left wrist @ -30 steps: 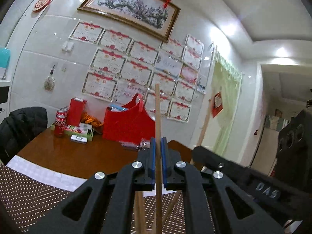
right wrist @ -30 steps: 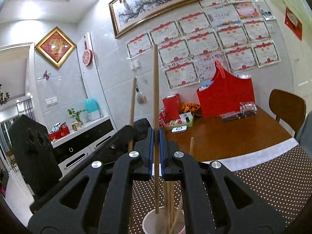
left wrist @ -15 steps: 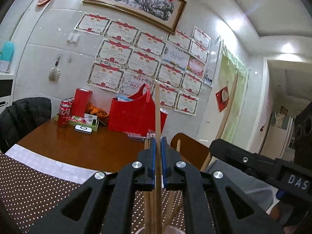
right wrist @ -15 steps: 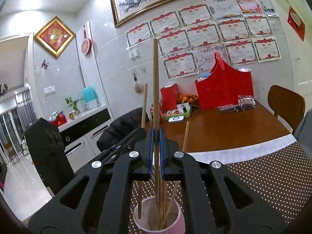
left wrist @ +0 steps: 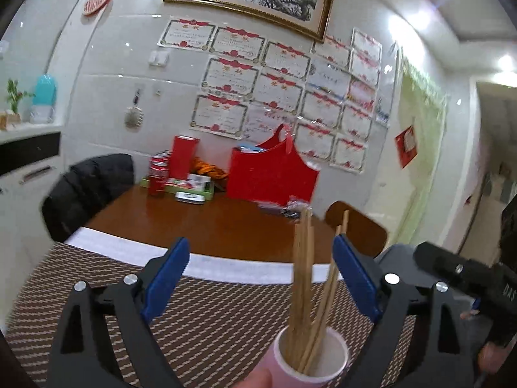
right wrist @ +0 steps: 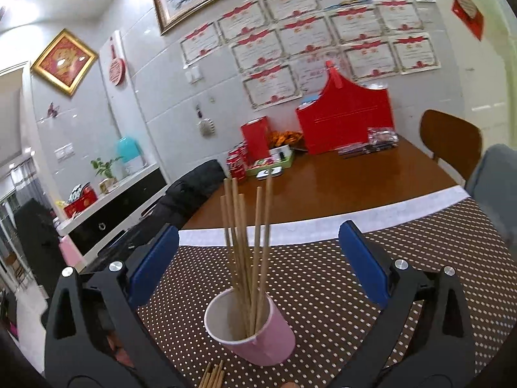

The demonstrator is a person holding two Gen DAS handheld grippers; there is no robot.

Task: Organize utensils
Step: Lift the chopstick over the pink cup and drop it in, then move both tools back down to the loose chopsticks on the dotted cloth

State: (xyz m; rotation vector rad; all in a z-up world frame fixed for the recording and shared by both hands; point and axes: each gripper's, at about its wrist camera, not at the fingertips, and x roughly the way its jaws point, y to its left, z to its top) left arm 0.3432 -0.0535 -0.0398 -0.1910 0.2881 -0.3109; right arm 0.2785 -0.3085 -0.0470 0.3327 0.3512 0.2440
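1. Your chopsticks [right wrist: 247, 252] are plain pale wooden sticks standing bundled in a pink cup [right wrist: 255, 329] with a white inside; they lean apart at the tops.
2. The pink cup sits on a brown mat with white dots [right wrist: 339, 278] that covers the near end of the bench [right wrist: 339, 190]. More stick ends [right wrist: 213, 375] lie on the mat just in front of the cup.
3. Your left hand-held gripper [left wrist: 258, 278] has its blue pads [left wrist: 166, 278] spread wide and opening; the sticks rise between them untouched by either pad.
4. Your right hand-held gripper [right wrist: 258, 265] is likewise wide and opening, with the sticks standing free between its pads [right wrist: 152, 268].
5. Readable writing: "DAS" in pale letters on the black body of the other gripper [left wrist: 507, 294] at the right of the left wrist view. The certificates [right wrist: 323, 32] on the wall are too blurred to read.
6. Farther back on the bench stand a red bag [right wrist: 342, 123], a red box [right wrist: 255, 139] and red cans [left wrist: 157, 174].
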